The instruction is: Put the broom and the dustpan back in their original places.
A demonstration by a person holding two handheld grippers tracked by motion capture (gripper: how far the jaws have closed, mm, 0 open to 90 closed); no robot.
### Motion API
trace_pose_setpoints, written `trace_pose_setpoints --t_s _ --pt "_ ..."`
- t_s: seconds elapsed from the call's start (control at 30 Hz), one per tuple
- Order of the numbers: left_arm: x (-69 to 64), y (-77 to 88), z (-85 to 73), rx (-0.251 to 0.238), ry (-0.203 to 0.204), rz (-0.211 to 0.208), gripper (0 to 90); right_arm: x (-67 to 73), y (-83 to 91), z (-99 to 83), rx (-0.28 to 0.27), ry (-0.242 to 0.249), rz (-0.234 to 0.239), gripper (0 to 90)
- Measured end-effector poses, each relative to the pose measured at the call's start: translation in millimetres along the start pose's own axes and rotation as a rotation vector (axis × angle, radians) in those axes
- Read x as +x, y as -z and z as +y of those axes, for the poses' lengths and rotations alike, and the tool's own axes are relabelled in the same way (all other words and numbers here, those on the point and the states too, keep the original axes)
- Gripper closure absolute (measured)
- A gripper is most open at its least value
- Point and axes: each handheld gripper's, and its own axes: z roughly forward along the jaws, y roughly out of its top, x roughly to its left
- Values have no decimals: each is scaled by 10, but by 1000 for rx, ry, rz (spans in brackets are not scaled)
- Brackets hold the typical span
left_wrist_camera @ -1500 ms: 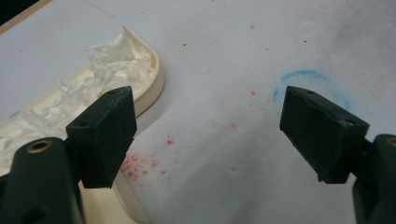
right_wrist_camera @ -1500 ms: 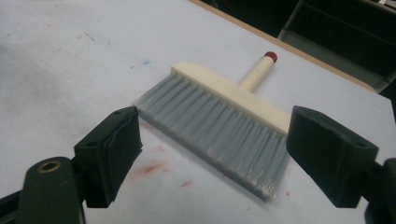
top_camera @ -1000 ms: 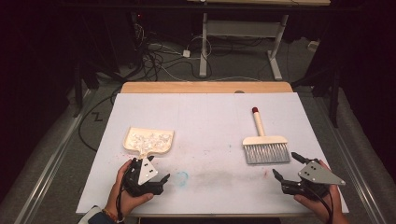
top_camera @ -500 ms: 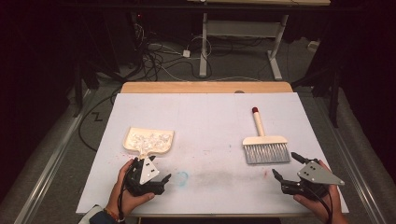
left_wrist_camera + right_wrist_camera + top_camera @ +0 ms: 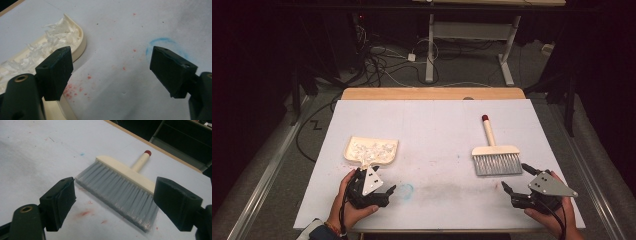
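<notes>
A: On the table (image 5: 432, 125), under its white sheet, what lies nearest each hand?

B: At the left, a cream dustpan (image 5: 371, 151) with white shreds (image 5: 372, 148) heaped in it. The left gripper (image 5: 374, 187) sits at the near edge just behind the pan's handle end. In the left gripper view its jaws stand wide apart with nothing between them; the dustpan (image 5: 37, 57) lies beside and under the left-hand jaw.

A: And the right side?

B: A brush (image 5: 494, 152) lies flat, grey bristles (image 5: 497, 163) toward the person, cream handle pointing away, its tip red. The right gripper (image 5: 518, 180) is near the bristles but apart from them, jaws spread wide and empty. The right gripper view looks along them at the brush (image 5: 125, 182), bristle edge just ahead.

A: Anything smaller?

B: A faint blue ring (image 5: 406, 189) drawn on the sheet, just right of the left gripper, and red specks (image 5: 77, 87) scattered close to the pan.
</notes>
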Motion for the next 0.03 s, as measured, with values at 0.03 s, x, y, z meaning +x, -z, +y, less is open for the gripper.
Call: trace_pose_setpoints --t_s 0.03 --pt "3 -1 3 -2 4 0 184 -2 -1 1 2 0 0 183"
